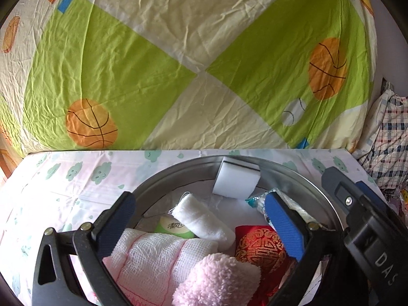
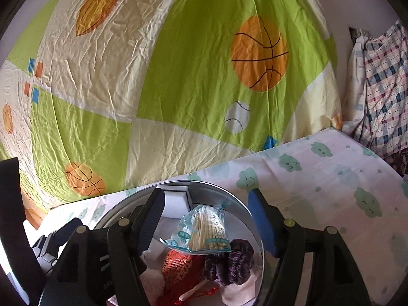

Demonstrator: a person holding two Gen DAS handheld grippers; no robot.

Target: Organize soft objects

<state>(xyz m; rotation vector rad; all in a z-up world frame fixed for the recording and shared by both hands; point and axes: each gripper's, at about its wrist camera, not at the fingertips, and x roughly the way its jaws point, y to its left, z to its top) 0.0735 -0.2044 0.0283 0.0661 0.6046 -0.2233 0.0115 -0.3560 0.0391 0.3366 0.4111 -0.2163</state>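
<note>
A round metal basin (image 1: pixel 178 170) sits on the cloud-print sheet and holds soft things: a white sponge block (image 1: pixel 236 179), a rolled white bandage (image 1: pixel 204 219), pink gauze cloth (image 1: pixel 153 262), a fluffy pink cloth (image 1: pixel 219 278), a red embroidered pouch (image 1: pixel 260 247) and a green tissue pack (image 1: pixel 170 228). My left gripper (image 1: pixel 201 224) is open above the basin, holding nothing. My right gripper (image 2: pixel 204 219) is open over the basin (image 2: pixel 244 204), with a bag of cotton swabs (image 2: pixel 204 229) and a purple knitted piece (image 2: pixel 232 260) lying between its fingers. The right gripper's body shows in the left wrist view (image 1: pixel 362 219).
A large green and cream quilt (image 1: pixel 178 58) with basketball prints rises just behind the basin. A plaid cloth (image 2: pixel 382 89) is heaped at the far right. The cloud-print sheet (image 2: pixel 331 178) stretches to the right of the basin.
</note>
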